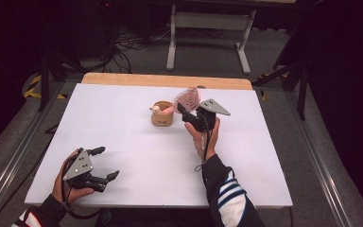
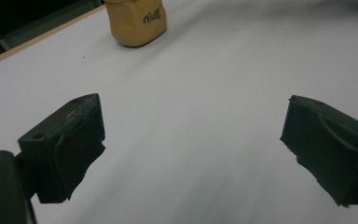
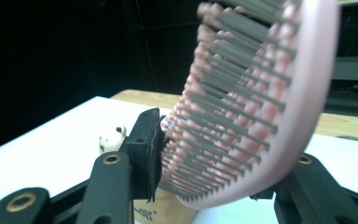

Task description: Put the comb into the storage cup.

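Observation:
A pink hairbrush stands tilted, its handle slanting down into a tan cup near the table's middle. My right gripper is shut on the brush head, one pad against the bristles and the other jaw behind its back. A small pale figure shows at the cup's rim. My left gripper rests low at the front left, open, with nothing between its jaws.
The white tabletop has a wooden strip along its far edge. Beyond it stand a white frame's legs and cables on the floor. Metal rails run along both sides of the table.

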